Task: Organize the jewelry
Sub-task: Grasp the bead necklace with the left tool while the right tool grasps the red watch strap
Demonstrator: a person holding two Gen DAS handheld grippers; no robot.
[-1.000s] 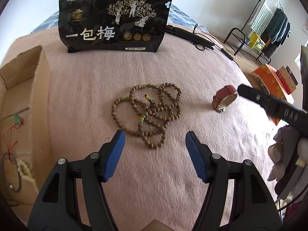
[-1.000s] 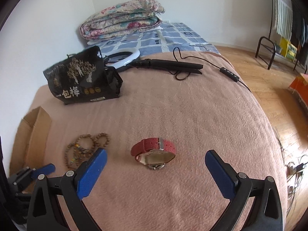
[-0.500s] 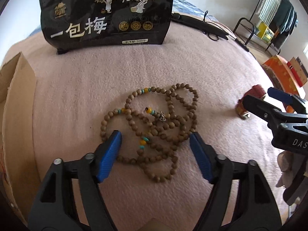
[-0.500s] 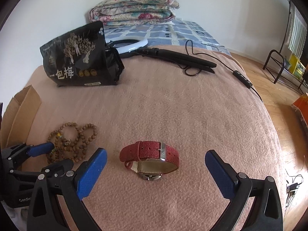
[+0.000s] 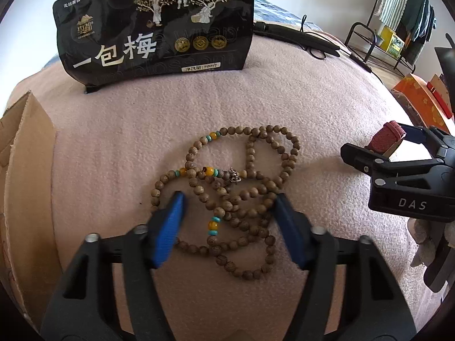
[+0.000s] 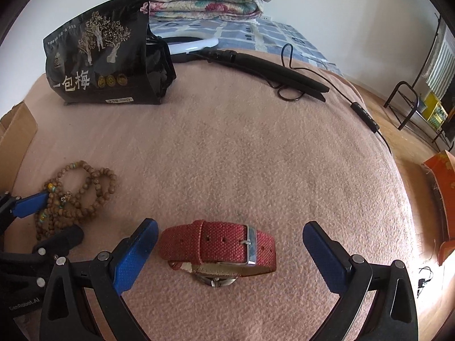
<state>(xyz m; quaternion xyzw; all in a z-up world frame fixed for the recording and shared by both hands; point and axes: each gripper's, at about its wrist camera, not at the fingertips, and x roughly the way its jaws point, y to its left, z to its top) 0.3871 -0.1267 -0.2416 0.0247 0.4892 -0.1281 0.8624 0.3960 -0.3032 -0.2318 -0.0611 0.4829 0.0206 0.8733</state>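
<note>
A long string of brown wooden beads with yellow and turquoise accents lies coiled on the pink blanket. My left gripper is open, its blue pads straddling the bead pile, low over it. A red woven-strap watch lies on the blanket; my right gripper is open with a pad on either side of it. The watch and right gripper show at the right of the left wrist view. The beads show at the left of the right wrist view.
A cardboard box stands at the left edge. A black snack bag stands at the back. A black hair straightener with its cable and a white ring light lie behind. An orange box sits off the bed's right.
Both grippers moved forward and down: the left now straddles the beads, the right now straddles the watch. Both stayed open.
</note>
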